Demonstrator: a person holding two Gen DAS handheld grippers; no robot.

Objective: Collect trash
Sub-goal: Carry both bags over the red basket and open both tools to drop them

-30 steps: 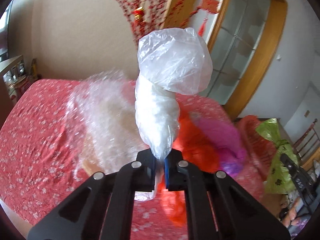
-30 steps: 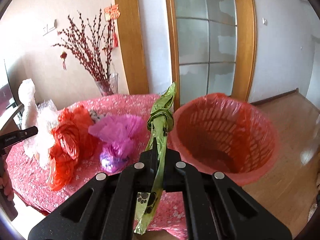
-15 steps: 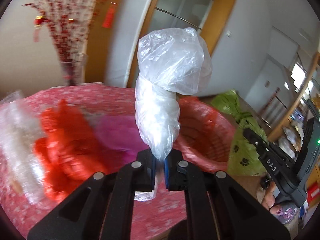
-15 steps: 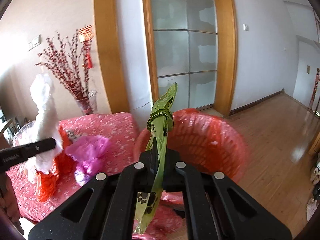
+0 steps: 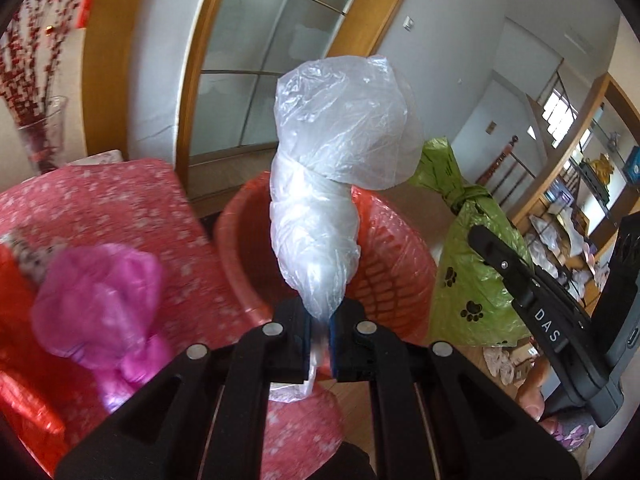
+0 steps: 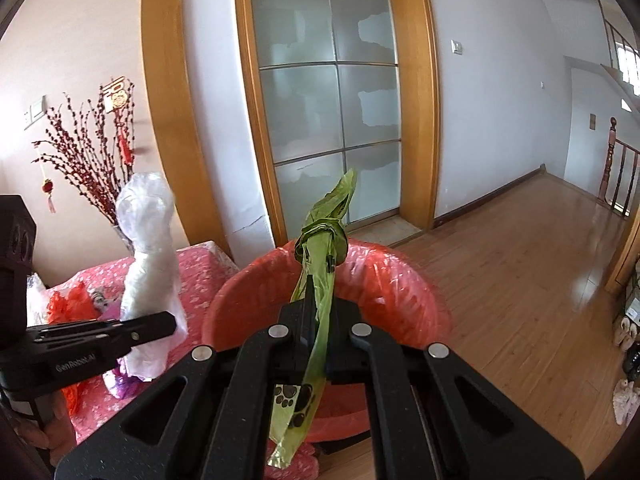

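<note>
The red-lined basket (image 6: 384,280) interior is lying mostly hidden behind both bags. "DAS" is showing on the right claw (image 5: 500,260), "GenRobot.AI" probably on the left claw (image 6: 160,326). The left claw is pinching the white bag (image 5: 320,208); the right is pinching the green paw-print bag (image 6: 320,280), both above the basket beside the counter (image 5: 120,192).

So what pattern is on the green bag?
Black paw prints on the green bag, clearest in the left wrist view.
</note>
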